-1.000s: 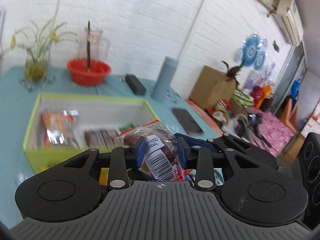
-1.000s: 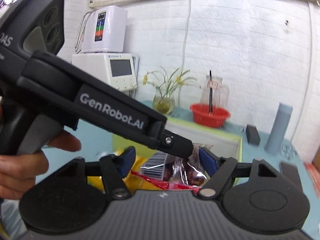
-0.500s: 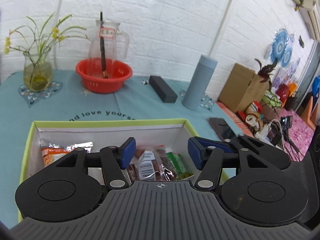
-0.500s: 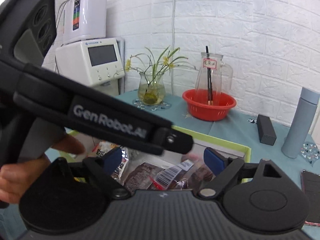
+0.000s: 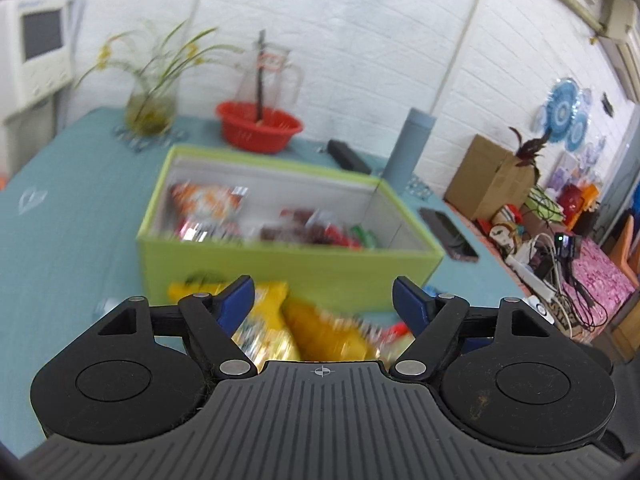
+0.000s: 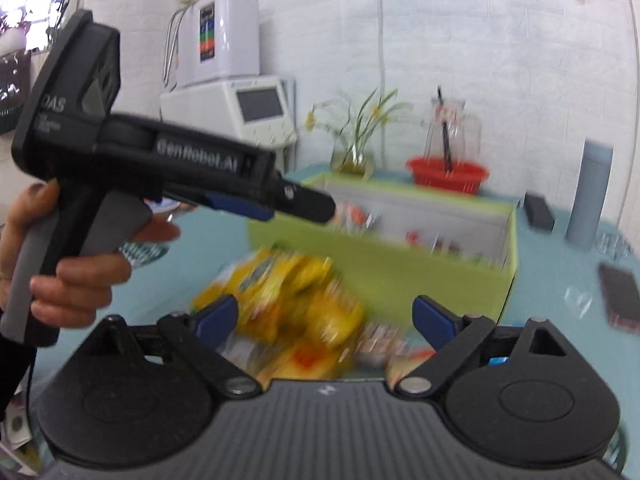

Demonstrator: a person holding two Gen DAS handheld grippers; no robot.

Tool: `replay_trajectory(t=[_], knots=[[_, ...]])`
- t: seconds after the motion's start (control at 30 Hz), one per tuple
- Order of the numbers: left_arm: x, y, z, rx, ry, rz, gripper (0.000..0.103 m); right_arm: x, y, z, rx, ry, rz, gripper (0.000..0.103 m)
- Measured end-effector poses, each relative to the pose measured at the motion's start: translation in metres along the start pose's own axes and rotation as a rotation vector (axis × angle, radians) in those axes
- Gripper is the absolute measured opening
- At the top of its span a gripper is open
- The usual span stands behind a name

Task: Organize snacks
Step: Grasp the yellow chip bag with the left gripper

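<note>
A lime-green box (image 5: 280,264) (image 6: 400,264) on the teal table holds several snack packets, among them an orange-and-white one (image 5: 204,202) and dark red ones (image 5: 308,228). Yellow snack bags (image 5: 280,320) (image 6: 288,300) lie blurred on the table in front of the box. My left gripper (image 5: 324,294) hovers above these bags, its jaws opening, with nothing pressed between its blue pads. My right gripper (image 6: 326,314) also hangs over the yellow bags, jaws opening and empty. In the right wrist view the left gripper (image 6: 256,196), held by a hand (image 6: 80,276), points toward the box.
Behind the box stand a red basket (image 5: 258,128) with a glass jug, a vase of flowers (image 5: 150,108), a grey bottle (image 5: 408,148) and a black case (image 5: 348,156). A phone (image 5: 448,232) lies right of the box. A white machine (image 6: 240,108) stands at the back left.
The left gripper let go of the dark red packet, which now lies in the box. Both grippers opened wide and drew back and down to the yellow bags in front of the box.
</note>
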State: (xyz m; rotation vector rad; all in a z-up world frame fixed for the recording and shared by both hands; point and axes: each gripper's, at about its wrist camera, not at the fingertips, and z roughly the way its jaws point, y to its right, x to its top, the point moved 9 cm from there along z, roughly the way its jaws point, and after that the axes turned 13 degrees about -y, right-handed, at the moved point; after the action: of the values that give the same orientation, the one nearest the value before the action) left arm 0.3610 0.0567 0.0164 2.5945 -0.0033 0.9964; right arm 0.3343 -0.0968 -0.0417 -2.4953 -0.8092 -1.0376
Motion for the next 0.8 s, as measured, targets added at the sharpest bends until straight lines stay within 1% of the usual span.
replay_trajectory(t=[0.1,0.2,0.27,0.33,0.53,0.63,0.67,0.73,0.8], knots=[[-0.022,-0.018,-0.008,0.037,-0.006,-0.056,0.064,-0.017,-0.017,0.0,0.042,-0.031,0.021,0.093],[-0.027,-0.036,-0.01,0.098,-0.007,-0.076,0.064,-0.01,-0.032,0.001,0.053,-0.027,-0.012,0.093],[-0.026,-0.048,-0.01,0.114,-0.01,-0.087,0.064,0.0,-0.042,0.005,0.062,-0.022,-0.044,0.093],[-0.025,-0.057,-0.008,0.109,-0.015,-0.098,0.064,0.01,-0.048,0.015,0.075,-0.022,-0.064,0.093],[-0.019,-0.075,0.01,0.066,-0.05,-0.111,0.064,0.036,-0.053,0.061,0.074,-0.057,-0.101,0.093],[-0.013,-0.076,0.025,0.019,-0.087,-0.103,0.064,0.042,-0.059,0.076,0.096,-0.07,-0.13,0.093],[-0.013,-0.076,0.03,0.01,-0.1,-0.101,0.063,0.043,-0.06,0.079,0.08,-0.074,-0.14,0.093],[-0.012,-0.076,0.039,-0.003,-0.122,-0.095,0.062,0.044,-0.06,0.081,0.014,-0.083,-0.162,0.093],[-0.013,-0.074,0.043,-0.026,-0.135,-0.092,0.057,0.042,-0.06,0.079,-0.029,-0.084,-0.177,0.093]])
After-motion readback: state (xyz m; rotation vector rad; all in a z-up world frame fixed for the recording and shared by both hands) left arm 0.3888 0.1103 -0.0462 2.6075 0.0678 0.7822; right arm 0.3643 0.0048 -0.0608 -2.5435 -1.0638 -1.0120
